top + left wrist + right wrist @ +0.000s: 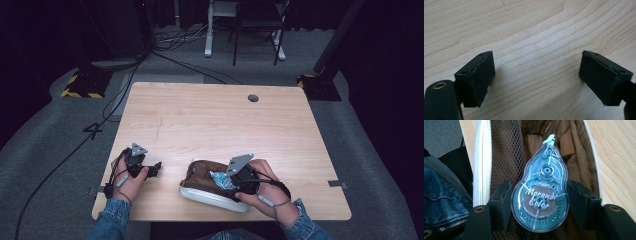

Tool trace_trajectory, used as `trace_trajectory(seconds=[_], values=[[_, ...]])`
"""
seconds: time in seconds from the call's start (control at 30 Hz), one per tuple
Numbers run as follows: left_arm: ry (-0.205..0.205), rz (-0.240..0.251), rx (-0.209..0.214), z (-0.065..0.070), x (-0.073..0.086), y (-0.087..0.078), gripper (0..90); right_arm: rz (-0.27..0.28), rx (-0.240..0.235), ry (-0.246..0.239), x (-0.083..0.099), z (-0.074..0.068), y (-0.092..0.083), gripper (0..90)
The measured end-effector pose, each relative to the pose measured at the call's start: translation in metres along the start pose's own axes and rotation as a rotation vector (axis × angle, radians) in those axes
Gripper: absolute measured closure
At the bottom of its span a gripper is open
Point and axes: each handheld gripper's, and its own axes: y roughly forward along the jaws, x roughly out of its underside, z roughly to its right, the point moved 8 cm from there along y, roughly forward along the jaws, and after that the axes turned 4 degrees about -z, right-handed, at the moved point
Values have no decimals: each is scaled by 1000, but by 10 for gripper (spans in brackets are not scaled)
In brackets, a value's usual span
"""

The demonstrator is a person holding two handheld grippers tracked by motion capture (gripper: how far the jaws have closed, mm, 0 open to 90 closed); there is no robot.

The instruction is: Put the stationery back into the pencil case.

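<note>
The teal, pear-shaped, clear-cased correction tape dispenser point(540, 192) carries white script reading "Morandi Color", with a smaller line beneath it reading "PET CORRECTION TAPE" and a code too fine to be sure of. A small dark label above the script is too tiny to read.

The right gripper view shows the right gripper point(540, 202) pinching this dispenser across its wide lower body, one black jaw pressed against each side, the narrow tip pointing away from the camera. Behind it lies the open brown fabric pencil case with a white zipper point(482, 170); its brown mesh pocket point(506, 155) and tan inner lining can be made out here. A denim sleeve point(441, 195) sits at the left edge.

The high view gives the wider layout: the case point(210, 187) lies near the front edge of the light wooden table point(225, 120), with the dispenser point(220, 179) held just over its open top by the right gripper point(227, 180) in the person's right hand point(265, 192). The left gripper point(152, 169) rests well apart on the table, to the left of the case, in the left hand point(127, 182).

The left gripper view shows its own jaws spread wide point(536, 75) over bare wood grain, with nothing between them.
</note>
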Motion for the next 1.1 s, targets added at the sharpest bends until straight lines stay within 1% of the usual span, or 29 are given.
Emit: trace_trajectory(seconds=[0.1, 0.17, 0.2, 0.23, 0.27, 0.3, 0.37, 0.47, 0.57, 0.6, 0.7, 0.73, 0.8, 0.87, 0.9, 1.03, 1.1], values=[[0, 0, 0, 0, 0, 0, 137, -9, -4, -14, 1, 0, 2, 394], [3, 0, 1, 0, 0, 0, 137, -3, -9, -18, 0, 0, 3, 391], [3, 0, 2, 0, 0, 0, 137, -7, -25, -25, 0, -2, 5, 371], [5, 0, 2, 0, 0, 0, 137, -4, -28, -25, 0, -2, 6, 324], [4, 2, 3, 1, 0, 0, 137, -1, -20, -19, 0, -1, 6, 279], [4, 2, 3, 1, 0, 0, 137, 0, -15, -13, 0, 0, 6, 277], [6, 2, 5, 1, 0, 0, 137, 5, -21, 3, 0, 1, 6, 283], [6, 1, 4, 1, 0, 0, 137, 4, -15, 4, 0, 2, 5, 286], [7, 1, 4, 1, 1, 0, 137, 29, -17, 12, -2, 2, 1, 293], [7, 1, 4, 1, 1, 0, 137, 52, -18, 14, -5, 2, -3, 302], [5, 0, 5, 1, 1, 0, 137, 87, -24, 19, -8, 1, -9, 310], [7, -1, 3, 1, 1, -1, 137, 87, -24, 19, -8, 1, -9, 311], [7, 1, 4, 1, 0, 0, 137, 128, -18, 32, -10, 2, -19, 314], [7, 1, 4, 1, 1, 0, 137, 147, -11, 40, -10, 4, -25, 313], [7, 1, 4, 1, 1, 0, 137, 147, -11, 40, -10, 4, -25, 313], [7, 0, 4, 1, 1, 0, 137, 188, 3, 63, -7, 10, -36, 295], [6, 1, 4, 1, 1, 0, 137, 210, 24, 80, -4, 17, -42, 279]])
